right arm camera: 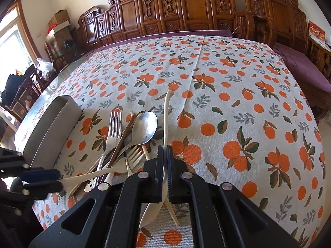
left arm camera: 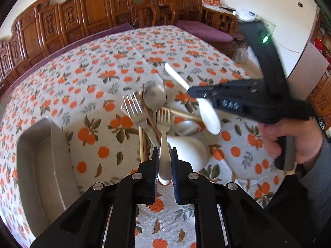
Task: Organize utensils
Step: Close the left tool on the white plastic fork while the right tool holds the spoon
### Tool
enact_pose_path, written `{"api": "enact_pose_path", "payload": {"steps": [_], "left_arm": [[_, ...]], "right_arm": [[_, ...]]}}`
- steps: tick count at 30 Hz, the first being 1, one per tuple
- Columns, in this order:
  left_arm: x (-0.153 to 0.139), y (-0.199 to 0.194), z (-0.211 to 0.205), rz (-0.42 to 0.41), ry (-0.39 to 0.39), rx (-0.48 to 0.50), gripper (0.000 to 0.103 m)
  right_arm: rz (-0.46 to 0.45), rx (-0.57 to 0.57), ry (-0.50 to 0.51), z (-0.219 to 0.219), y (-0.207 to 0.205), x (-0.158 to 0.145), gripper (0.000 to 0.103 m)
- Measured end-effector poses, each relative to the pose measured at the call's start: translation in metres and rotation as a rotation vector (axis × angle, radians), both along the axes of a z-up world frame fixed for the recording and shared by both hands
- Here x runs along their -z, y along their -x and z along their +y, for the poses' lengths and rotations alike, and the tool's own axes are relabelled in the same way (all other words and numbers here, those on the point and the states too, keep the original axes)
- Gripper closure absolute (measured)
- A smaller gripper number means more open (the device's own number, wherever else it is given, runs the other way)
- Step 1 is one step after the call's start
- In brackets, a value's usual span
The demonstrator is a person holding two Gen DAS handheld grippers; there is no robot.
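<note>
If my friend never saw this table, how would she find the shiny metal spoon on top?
Find the orange-patterned tablecloth, then the heap of cutlery right of the grey tray. The metal spoon lies on top, its shiny round bowl at the heap's far edge: the forks beside it have prongs, and the white spoons are not shiny.

Bright daylight, fisheye warp, slight blur

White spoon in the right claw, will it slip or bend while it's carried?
The white spoon looks glossy, so it may slip in the right claw. Its handle arcs without sagging, so it is probably stiff. Held mid-handle with the bowl hanging, it might pivot.
</note>
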State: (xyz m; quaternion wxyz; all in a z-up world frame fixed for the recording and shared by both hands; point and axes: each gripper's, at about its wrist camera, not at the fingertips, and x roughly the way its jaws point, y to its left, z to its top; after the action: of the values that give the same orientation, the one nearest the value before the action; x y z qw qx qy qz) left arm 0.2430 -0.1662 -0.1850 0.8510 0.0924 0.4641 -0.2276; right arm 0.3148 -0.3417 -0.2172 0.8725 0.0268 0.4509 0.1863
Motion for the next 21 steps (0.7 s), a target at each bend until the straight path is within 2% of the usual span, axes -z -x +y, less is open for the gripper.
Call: {"api": "enact_pose_path", "payload": {"steps": [4, 7, 12, 13, 14, 17, 21], "left_arm": [[-0.022, -0.001, 0.005, -0.029, 0.022, -0.008, 0.103], [-0.027, -0.004, 0.009, -0.036, 0.028, -0.020, 0.103], [-0.008, -0.017, 0.003, 0.002, 0.003, -0.011, 0.103], [-0.001, -0.020, -0.001, 0.012, -0.014, -0.002, 0.101], [0.007, -0.025, -0.006, 0.024, -0.039, 0.008, 0.092], [0.023, -0.034, -0.016, 0.049, -0.086, 0.036, 0.076], [0.045, -0.042, -0.021, 0.119, -0.130, 0.060, 0.074]], "right_arm": [[0.001, 0.001, -0.001, 0.000, 0.000, 0.000, 0.099], [0.001, -0.004, 0.000, 0.002, -0.001, 0.000, 0.099], [-0.001, 0.015, -0.009, -0.001, -0.002, -0.002, 0.099], [0.001, 0.016, -0.009, -0.002, -0.002, -0.001, 0.099], [0.003, 0.017, -0.007, -0.002, -0.002, -0.001, 0.099], [0.006, 0.013, -0.001, -0.003, -0.002, 0.001, 0.099], [0.006, 0.010, -0.002, -0.003, -0.001, 0.001, 0.099]]}}
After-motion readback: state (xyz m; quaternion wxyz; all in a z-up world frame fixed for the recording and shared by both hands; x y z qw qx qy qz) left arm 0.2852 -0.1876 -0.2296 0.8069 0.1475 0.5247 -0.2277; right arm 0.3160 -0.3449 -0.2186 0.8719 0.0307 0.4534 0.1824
